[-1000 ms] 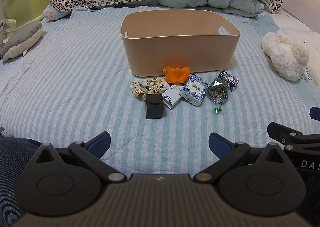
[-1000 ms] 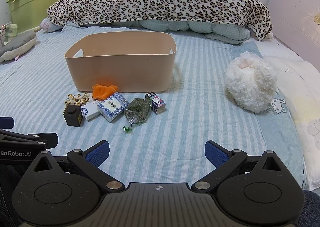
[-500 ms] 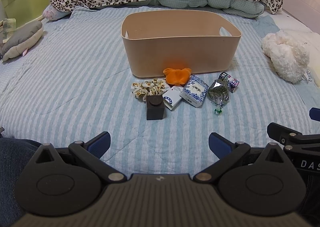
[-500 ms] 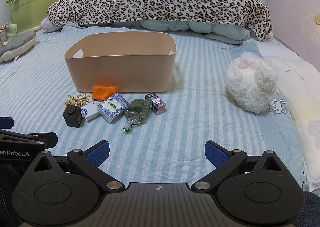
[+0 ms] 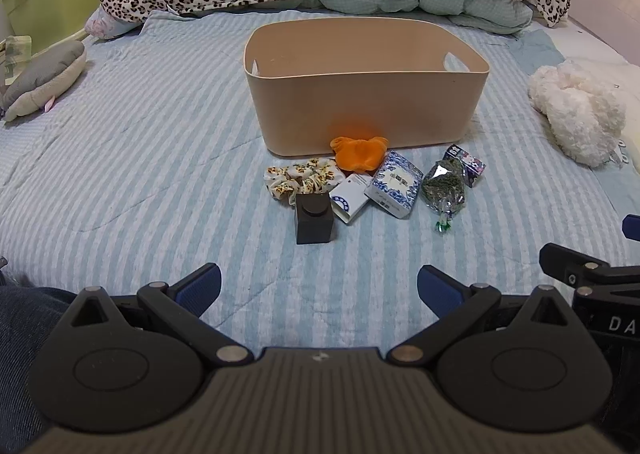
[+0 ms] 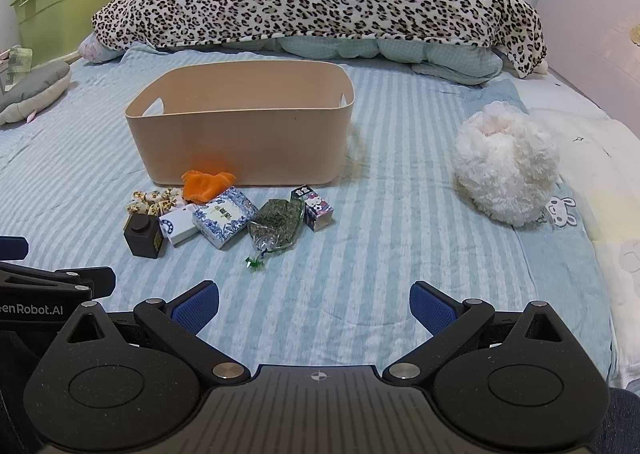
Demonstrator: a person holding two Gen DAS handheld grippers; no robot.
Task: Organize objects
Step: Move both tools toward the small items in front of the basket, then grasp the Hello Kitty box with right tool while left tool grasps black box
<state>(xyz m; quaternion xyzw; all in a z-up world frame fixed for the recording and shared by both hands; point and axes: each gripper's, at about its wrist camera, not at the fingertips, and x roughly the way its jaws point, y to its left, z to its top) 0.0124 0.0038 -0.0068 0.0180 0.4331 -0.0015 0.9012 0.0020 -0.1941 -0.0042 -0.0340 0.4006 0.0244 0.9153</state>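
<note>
I have both claws spread wide and holding nothing: the left gripper [image 5: 318, 286] and the right gripper [image 6: 314, 302] hover low over the striped blue bedspread [image 5: 120, 157], well short of the clutter.

The small things lie in a tight row just in front of the beige plastic bin [image 5: 366, 109], which looks empty from what I can see. The dark brown cube-shaped bottle with a round cap [image 5: 314, 217] stands upright, nearest me, touching the white card box [image 5: 352, 197]. The blue-and-white patterned box [image 5: 394, 183] lies flat, its long axis running diagonally away to the right.

My worry is crowding: closing on one piece could nudge or pinch its neighbour. The soft mattress may also let the bottle tip, and the crinkly clear bag of green dried herbs [image 5: 444, 187] could slip.
</note>
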